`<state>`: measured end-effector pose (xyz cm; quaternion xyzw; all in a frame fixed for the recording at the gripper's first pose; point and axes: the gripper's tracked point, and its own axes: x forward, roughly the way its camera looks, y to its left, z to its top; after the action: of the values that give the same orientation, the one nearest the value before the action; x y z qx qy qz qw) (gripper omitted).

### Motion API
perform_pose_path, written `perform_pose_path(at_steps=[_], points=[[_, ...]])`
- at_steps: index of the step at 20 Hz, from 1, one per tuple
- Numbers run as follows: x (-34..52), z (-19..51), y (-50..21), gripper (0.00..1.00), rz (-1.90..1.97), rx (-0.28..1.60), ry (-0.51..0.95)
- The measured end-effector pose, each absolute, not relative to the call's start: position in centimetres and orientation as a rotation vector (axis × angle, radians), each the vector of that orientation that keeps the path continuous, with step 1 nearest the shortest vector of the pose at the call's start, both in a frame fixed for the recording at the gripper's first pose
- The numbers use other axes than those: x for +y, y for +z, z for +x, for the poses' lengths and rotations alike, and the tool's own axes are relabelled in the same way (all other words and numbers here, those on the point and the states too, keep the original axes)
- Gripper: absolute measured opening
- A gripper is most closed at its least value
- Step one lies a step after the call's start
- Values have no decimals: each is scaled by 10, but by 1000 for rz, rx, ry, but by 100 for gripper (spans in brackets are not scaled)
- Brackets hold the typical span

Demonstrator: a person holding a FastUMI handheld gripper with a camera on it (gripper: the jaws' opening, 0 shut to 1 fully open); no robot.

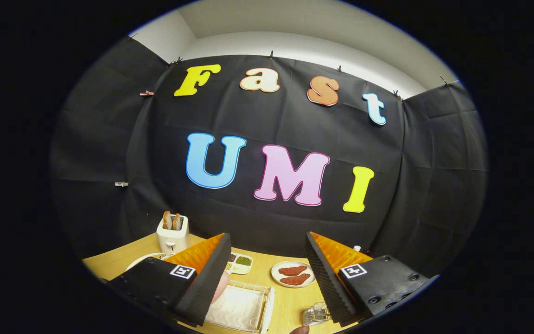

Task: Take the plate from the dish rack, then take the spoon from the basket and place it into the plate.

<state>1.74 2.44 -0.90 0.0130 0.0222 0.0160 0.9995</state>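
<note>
My gripper (267, 241) is open and held high above the wooden table (267, 266), with nothing between its fingers. Below the gap stands a white wire dish rack (241, 308). A pink plate (222, 285) stands in the rack, mostly hidden behind the left finger (202, 283). A small wire basket (315, 314) sits by the right finger (329, 283); I cannot make out what it holds.
A white toaster (173, 234) with two slices stands at the table's far left. Beyond the fingers lie a small divided tray (240, 262) and a white dish with two red pieces (293, 274). A white plate rim (142, 260) shows left of the left finger.
</note>
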Motion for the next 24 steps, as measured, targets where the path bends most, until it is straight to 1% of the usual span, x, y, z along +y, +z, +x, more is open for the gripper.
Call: perform_pose_path(at_steps=[16,20,24], points=[[59,28,-30,97,17,124,51],[73,34,-55,97,42,244,68],[91,43,-104,96,88,483,81]])
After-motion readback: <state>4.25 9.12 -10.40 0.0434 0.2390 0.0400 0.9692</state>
